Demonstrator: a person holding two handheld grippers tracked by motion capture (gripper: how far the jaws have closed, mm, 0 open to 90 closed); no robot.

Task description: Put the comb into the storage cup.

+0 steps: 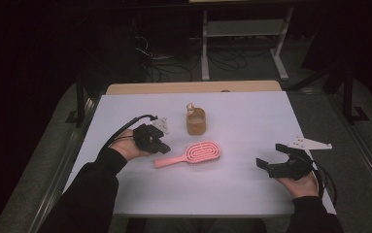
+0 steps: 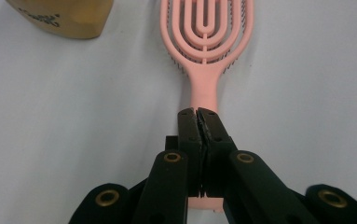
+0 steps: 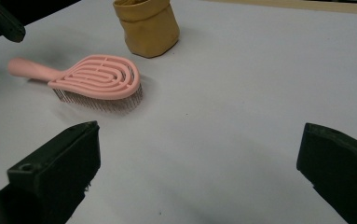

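Left claw (image 2: 198,112): jaws clenched together, tips over the brush (image 2: 206,46) handle; whether they touch it I cannot tell, and the handle's end is hidden beneath them. Right claw (image 3: 199,154): released, jaws wide, nothing between. Brush lies bristles down, mid desk (image 1: 251,194). Beyond it the tan pouch (image 1: 195,121), its top cut off in my claw views.

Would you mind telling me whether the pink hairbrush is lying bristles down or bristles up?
Bristles down. The hairbrush lies flat on the table, its slotted back facing up, bristles showing beneath its edge.
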